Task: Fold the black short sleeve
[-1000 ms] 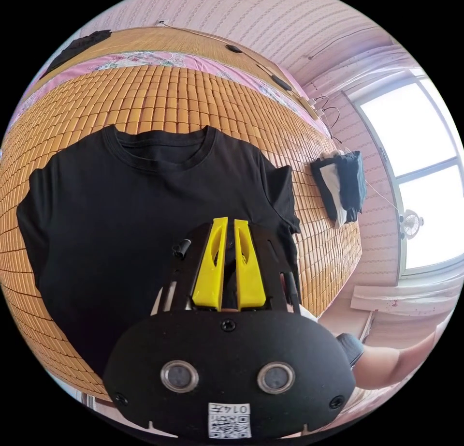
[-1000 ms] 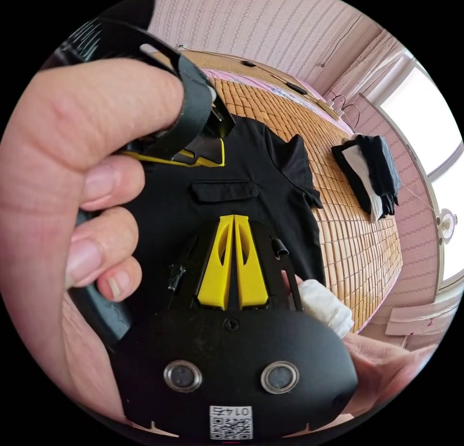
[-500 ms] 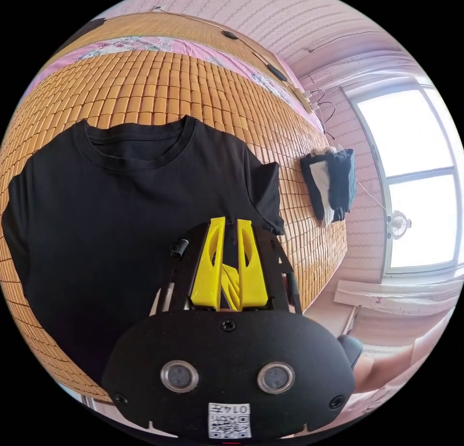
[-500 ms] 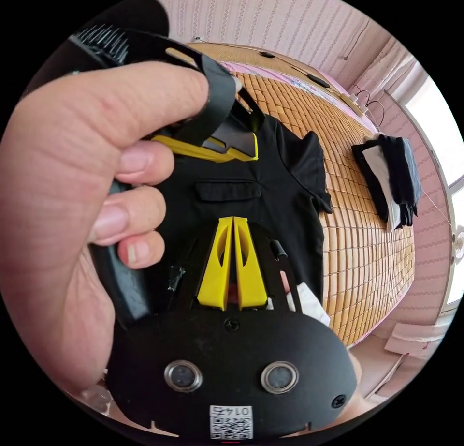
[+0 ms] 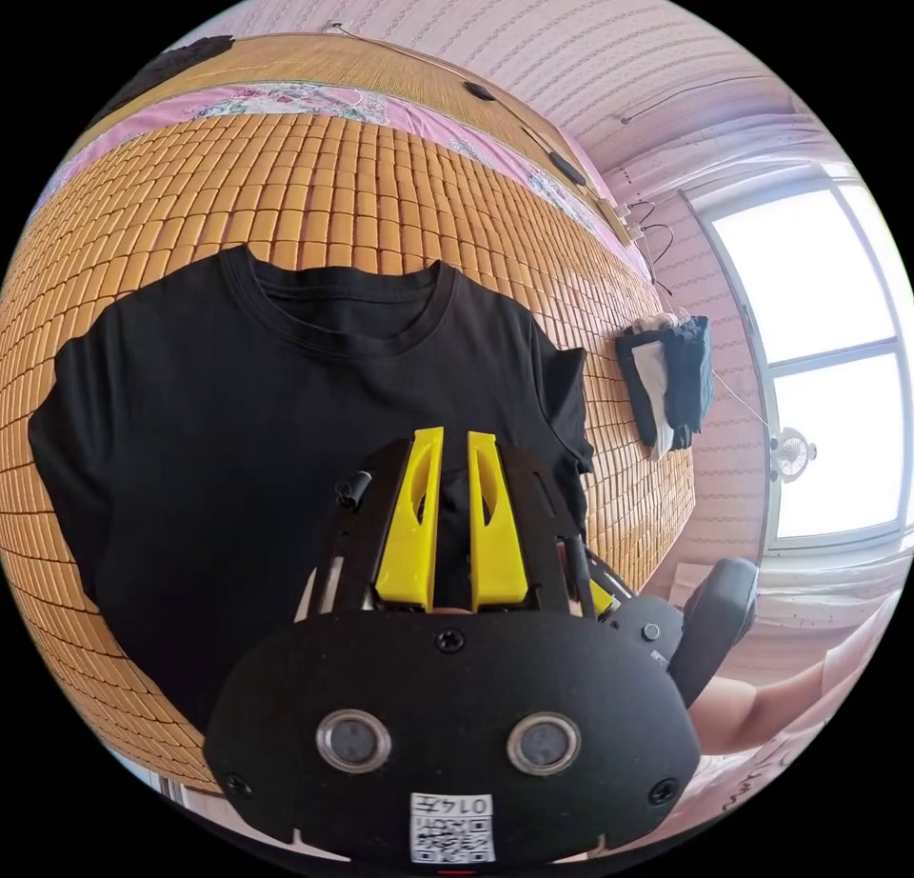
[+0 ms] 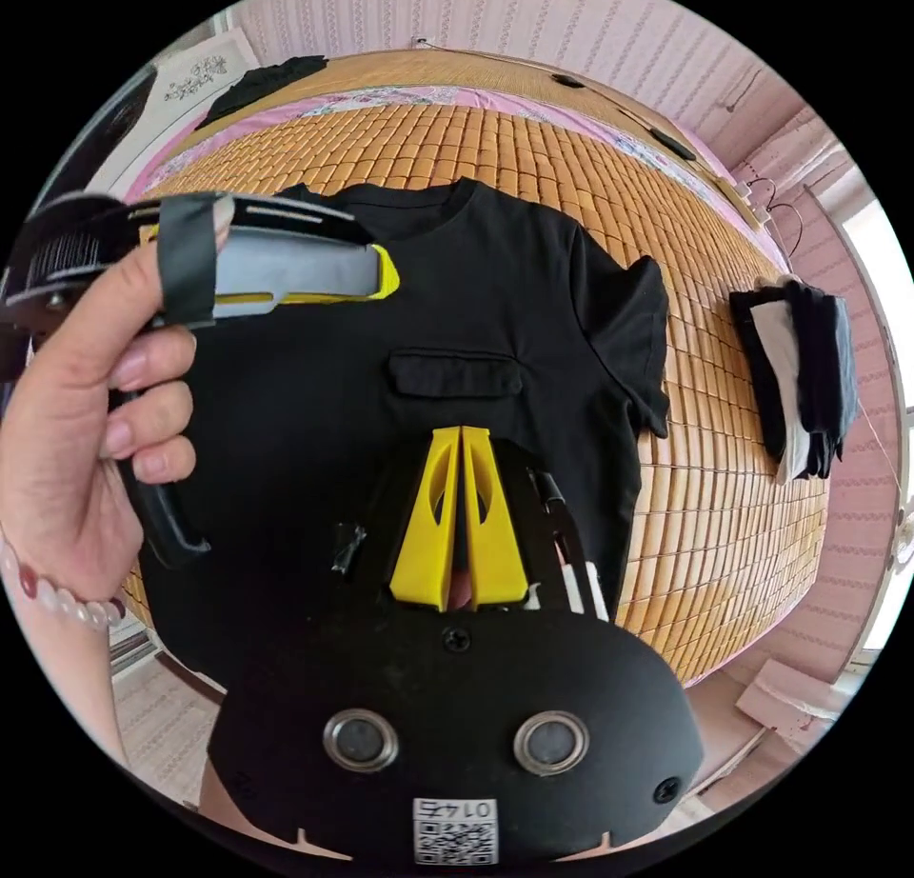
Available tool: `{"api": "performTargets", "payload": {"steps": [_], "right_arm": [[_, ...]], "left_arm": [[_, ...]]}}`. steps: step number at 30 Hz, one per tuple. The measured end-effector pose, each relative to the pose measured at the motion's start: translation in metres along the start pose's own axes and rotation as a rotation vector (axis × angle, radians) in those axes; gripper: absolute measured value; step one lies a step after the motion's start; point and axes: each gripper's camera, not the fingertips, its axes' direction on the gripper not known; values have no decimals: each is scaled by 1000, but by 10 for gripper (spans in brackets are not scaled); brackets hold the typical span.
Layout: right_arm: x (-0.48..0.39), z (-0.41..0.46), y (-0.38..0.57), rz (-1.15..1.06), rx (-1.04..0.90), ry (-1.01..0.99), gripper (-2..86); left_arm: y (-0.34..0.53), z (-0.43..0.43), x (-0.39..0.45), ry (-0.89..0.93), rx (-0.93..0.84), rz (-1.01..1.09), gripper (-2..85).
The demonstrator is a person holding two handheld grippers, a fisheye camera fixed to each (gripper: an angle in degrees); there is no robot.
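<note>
The black short sleeve shirt (image 5: 238, 421) lies flat, front up, on a bamboo mat (image 5: 333, 173), collar towards the far side. A pocket flap (image 6: 457, 373) sits on its chest. My left gripper (image 5: 454, 437) hovers over the shirt's lower part, its yellow jaws a little apart with nothing between them. In the right gripper view the shirt (image 6: 514, 278) spreads ahead, and a hand holds the left gripper (image 6: 386, 273) above its left half. My right gripper (image 6: 461, 430) is shut and empty over the hem area. Its black handle (image 5: 709, 611) shows beside the left gripper.
A stack of folded dark and white clothes (image 6: 800, 373) rests on the mat to the shirt's right. Another dark garment (image 6: 267, 78) lies at the bed's far corner. A bright window (image 5: 819, 345) and a small fan (image 5: 790, 454) are on the right. The mat's near edge is just behind the grippers.
The left jaws have parted slightly. In the right gripper view the hand with the left gripper has drawn away to the left, uncovering the shirt. The shirt itself has not moved.
</note>
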Motion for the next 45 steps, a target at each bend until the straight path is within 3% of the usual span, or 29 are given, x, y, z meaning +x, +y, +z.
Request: {"api": "performTargets", "payload": {"steps": [4, 8, 15, 28, 34, 45], "right_arm": [[49, 8, 1, 72, 10, -201, -6], [76, 15, 4, 54, 37, -269, -9], [88, 20, 9, -67, 76, -189, -9], [126, 23, 18, -134, 127, -186, 1], [174, 3, 23, -40, 175, -251, 87], [272, 7, 32, 233, 187, -190, 84]], "left_arm": [[2, 9, 6, -37, -33, 29, 51], [5, 22, 20, -81, -71, 83, 52], [14, 43, 45, -171, -104, 192, 56], [7, 48, 62, -170, -147, 242, 36], [-3, 30, 93, -189, -129, 322, 32], [-77, 69, 202, -137, -132, 625, 54]]}}
